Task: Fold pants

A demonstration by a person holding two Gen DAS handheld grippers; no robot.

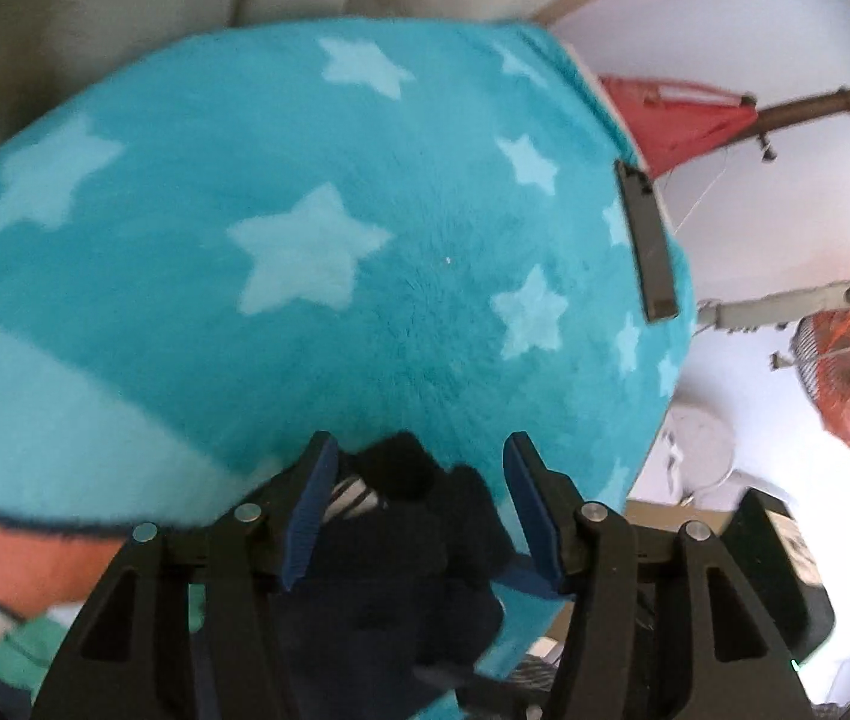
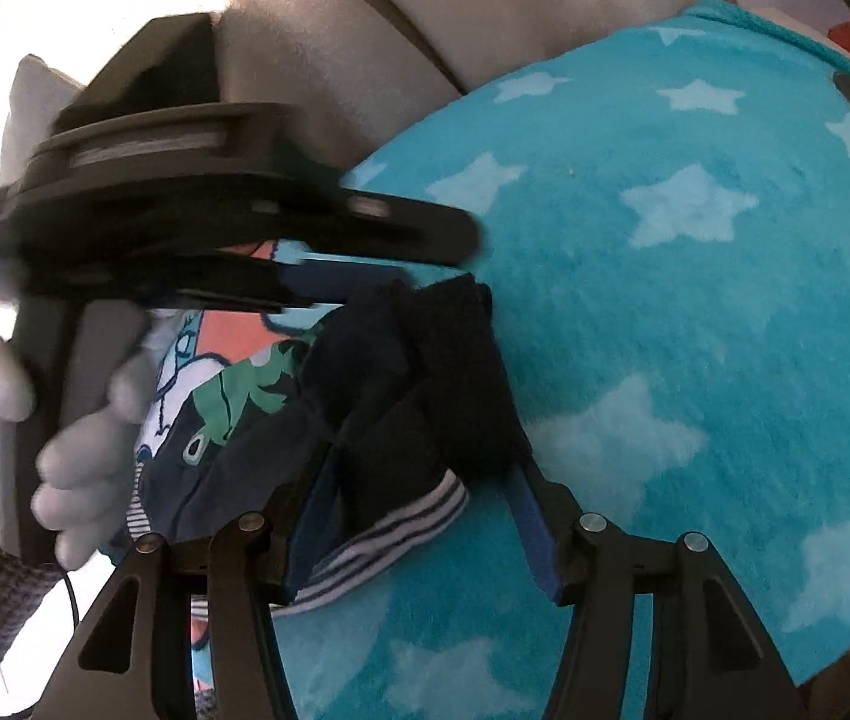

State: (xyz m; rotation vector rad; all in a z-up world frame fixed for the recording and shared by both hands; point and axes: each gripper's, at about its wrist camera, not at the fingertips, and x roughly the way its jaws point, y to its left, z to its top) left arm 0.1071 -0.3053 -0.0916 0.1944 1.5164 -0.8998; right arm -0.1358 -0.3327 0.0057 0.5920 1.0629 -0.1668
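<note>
Pants [image 2: 419,396], dark with a striped waistband, are seen bunched on the star-patterned blanket [image 2: 694,324], their long axis running from 7 toward 1 o'clock. The right gripper [image 2: 419,516] is held half open around the waistband, pads not pressing. The left gripper [image 1: 419,516], likewise half open, straddles dark cloth ungripped. Neither is clearly nearer.

left gripper [image 2: 365,252] motion-blurred, pants [image 2: 413,372] partly hidden

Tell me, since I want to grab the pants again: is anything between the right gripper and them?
Nothing visible. The dark pants already lie between the right gripper's open fingers on the star blanket; the left gripper hovers past them.
</note>
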